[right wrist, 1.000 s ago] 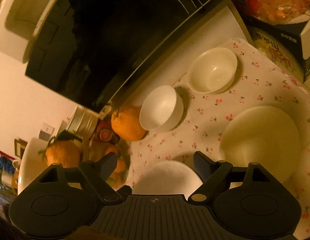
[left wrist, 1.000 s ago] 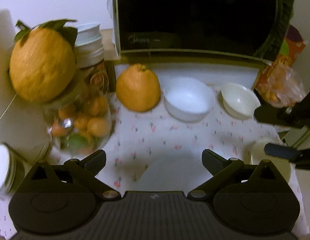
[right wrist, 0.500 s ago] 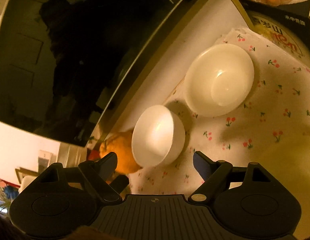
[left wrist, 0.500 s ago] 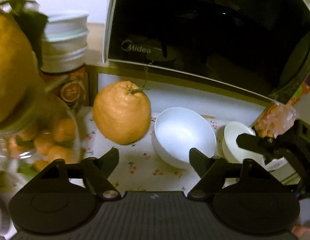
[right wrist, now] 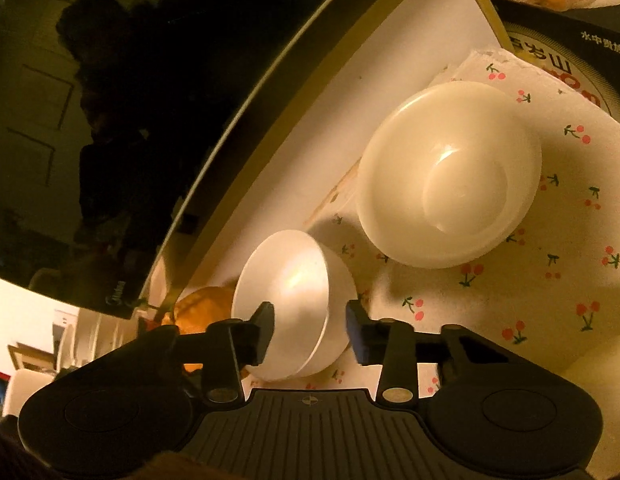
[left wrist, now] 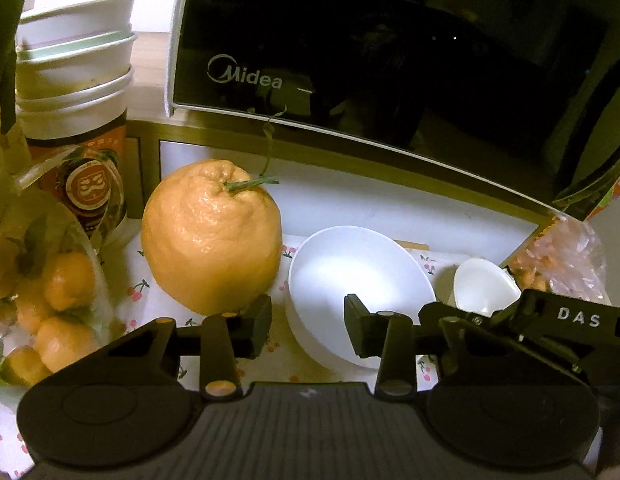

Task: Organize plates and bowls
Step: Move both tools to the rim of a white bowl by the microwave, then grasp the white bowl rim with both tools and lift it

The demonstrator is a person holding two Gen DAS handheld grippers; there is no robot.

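Straddling the white bowl [right wrist: 294, 300] — right gripper [right wrist: 310, 328] agape

On the cherry-print tablecloth [right wrist: 550, 280], your deep white ceramic bowl [left wrist: 358, 280] sits just right of the large orange citrus fruit [left wrist: 212, 236]; the wide cream bowl [right wrist: 450, 172] lies further right, all before the black Midea microwave [left wrist: 390, 48].

A home kitchen: Midea microwave [left wrist: 390, 60], cherry-print tablecloth [right wrist: 510, 300], fruit, stacked cups [left wrist: 74, 68].
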